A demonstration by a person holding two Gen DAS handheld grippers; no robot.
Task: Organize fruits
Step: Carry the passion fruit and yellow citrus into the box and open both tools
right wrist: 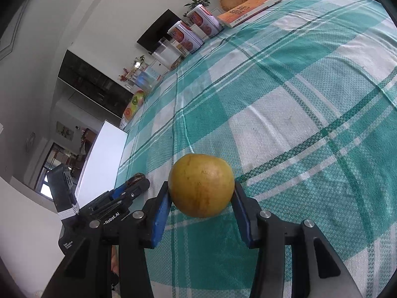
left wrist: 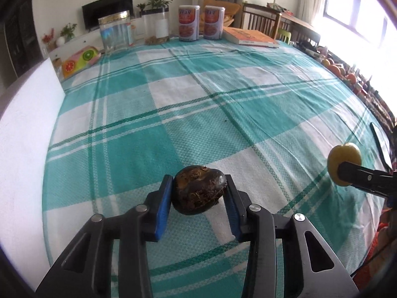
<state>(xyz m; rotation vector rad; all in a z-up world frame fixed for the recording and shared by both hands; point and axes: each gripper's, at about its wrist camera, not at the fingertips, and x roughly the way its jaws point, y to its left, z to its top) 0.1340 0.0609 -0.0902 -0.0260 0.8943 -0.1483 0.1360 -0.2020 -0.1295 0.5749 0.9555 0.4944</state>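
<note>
Tablecloth, a green-and-white checked woven one (left wrist: 198,94), covers the whole table ahead of us, and most of its middle lies bare. At the far edge stand two white-and-orange cylindrical tins (left wrist: 200,22), a clear plastic jar with a gold rim (left wrist: 115,31) and an orange-covered book lying flat (left wrist: 253,37); a fruit-printed box (left wrist: 80,59) sits at the far left corner. A flat white board (left wrist: 27,124) runs along the left edge. Round orange fruits (left wrist: 335,69) line the right edge near the bright window.

Our left gripper (left wrist: 198,191) has its blue-padded fingers closed against the two sides of a dark brown, rough-skinned oval fruit (left wrist: 198,190), held clear above the cloth near the front edge. Its long axis runs across, from pad to pad, with a patch of tan fibres facing up and slightly left.

Our right gripper (right wrist: 201,193) is closed on a round yellow-green smooth-skinned fruit (right wrist: 201,185), its pads pressing the left and right sides, also held above the cloth. It is nearly a ball, so we cannot tell a long axis. In the left wrist view this fruit (left wrist: 343,164) hangs well to the right of the brown one, with bare cloth between them.
</note>
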